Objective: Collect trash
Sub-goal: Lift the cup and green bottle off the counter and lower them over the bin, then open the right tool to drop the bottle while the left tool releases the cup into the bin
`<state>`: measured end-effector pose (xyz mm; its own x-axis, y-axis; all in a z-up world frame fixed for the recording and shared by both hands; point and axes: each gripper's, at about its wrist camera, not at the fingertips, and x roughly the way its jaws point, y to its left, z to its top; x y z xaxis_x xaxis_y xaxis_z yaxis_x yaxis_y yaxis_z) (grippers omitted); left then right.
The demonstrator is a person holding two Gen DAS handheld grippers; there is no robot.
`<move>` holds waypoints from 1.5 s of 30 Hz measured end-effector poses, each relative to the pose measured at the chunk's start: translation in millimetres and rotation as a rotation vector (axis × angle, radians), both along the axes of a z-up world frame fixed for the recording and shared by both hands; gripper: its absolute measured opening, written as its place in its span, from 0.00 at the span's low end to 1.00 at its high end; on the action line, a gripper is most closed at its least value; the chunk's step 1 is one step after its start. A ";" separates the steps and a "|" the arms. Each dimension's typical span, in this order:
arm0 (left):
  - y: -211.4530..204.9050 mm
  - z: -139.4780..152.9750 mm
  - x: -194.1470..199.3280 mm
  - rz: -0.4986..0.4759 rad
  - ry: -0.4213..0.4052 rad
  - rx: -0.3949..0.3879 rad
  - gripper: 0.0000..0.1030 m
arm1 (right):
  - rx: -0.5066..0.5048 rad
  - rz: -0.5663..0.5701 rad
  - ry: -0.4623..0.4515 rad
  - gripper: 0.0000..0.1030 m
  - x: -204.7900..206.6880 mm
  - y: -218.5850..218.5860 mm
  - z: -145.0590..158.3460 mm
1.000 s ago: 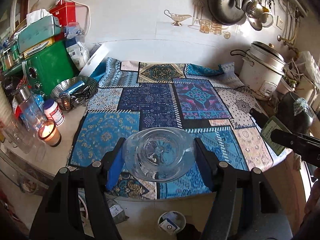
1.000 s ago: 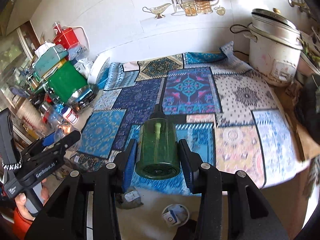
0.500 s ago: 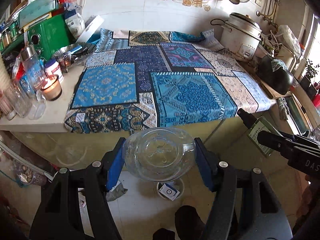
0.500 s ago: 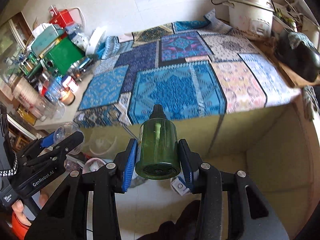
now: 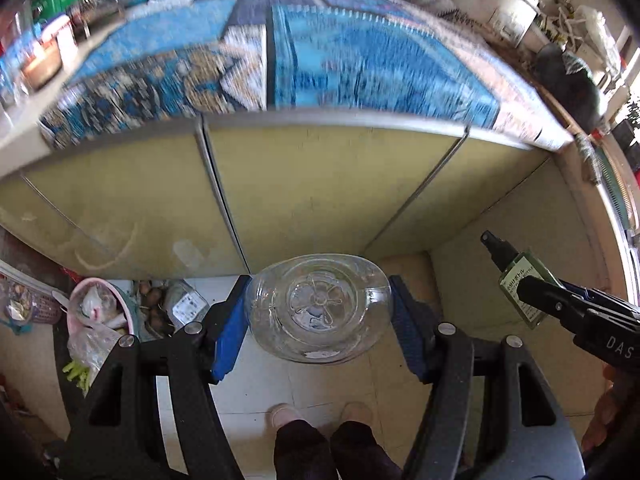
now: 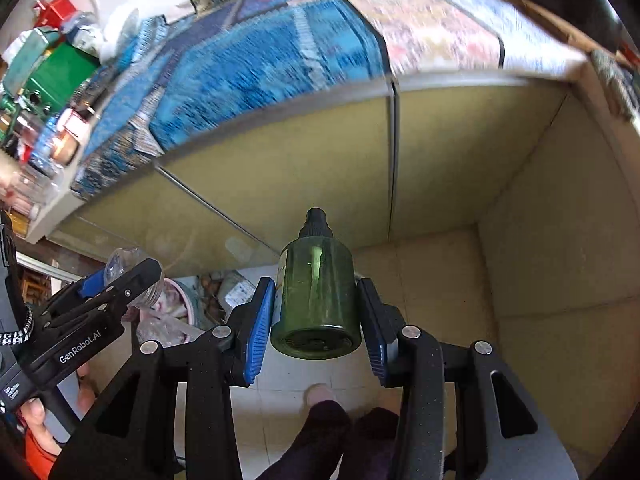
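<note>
My left gripper (image 5: pixel 318 316) is shut on a clear plastic bottle (image 5: pixel 318 312), seen bottom-on, held above the tiled floor in front of the yellow cabinet. My right gripper (image 6: pixel 318 320) is shut on a green spray bottle (image 6: pixel 316 292) with a black nozzle, pointing at the cabinet. The green spray bottle also shows in the left wrist view (image 5: pixel 520 284) at the right. The left gripper and the clear bottle's neck (image 6: pixel 120 264) show at the left of the right wrist view. A pink bin (image 5: pixel 102 312) lined with a plastic bag holds trash on the floor at the lower left.
The counter with the patterned blue cloth (image 5: pixel 320 52) is above, blurred. Yellow cabinet doors (image 5: pixel 320 192) face me. Loose trash and a crumpled bottle (image 5: pixel 184 304) lie beside the bin. The person's feet (image 5: pixel 316 416) stand on the floor tiles. A candle and jars (image 6: pixel 60 140) sit on the counter's left.
Both grippers have dropped from counter height and tilted down toward the floor, each still holding its bottle. The pink bin has come into view at the lower left.
</note>
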<state>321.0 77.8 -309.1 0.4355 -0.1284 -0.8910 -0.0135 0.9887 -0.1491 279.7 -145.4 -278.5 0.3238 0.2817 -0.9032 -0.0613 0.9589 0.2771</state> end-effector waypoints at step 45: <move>-52.2 -481.1 78.4 0.061 0.365 -0.104 0.63 | 0.029 0.085 0.272 0.44 57.3 -10.1 -394.2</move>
<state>399.4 25.7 -790.2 0.1017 -0.2099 -0.9724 -0.1430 0.9643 -0.2231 337.0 -155.5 -672.7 0.0444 0.3243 -0.9449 -0.0606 0.9450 0.3215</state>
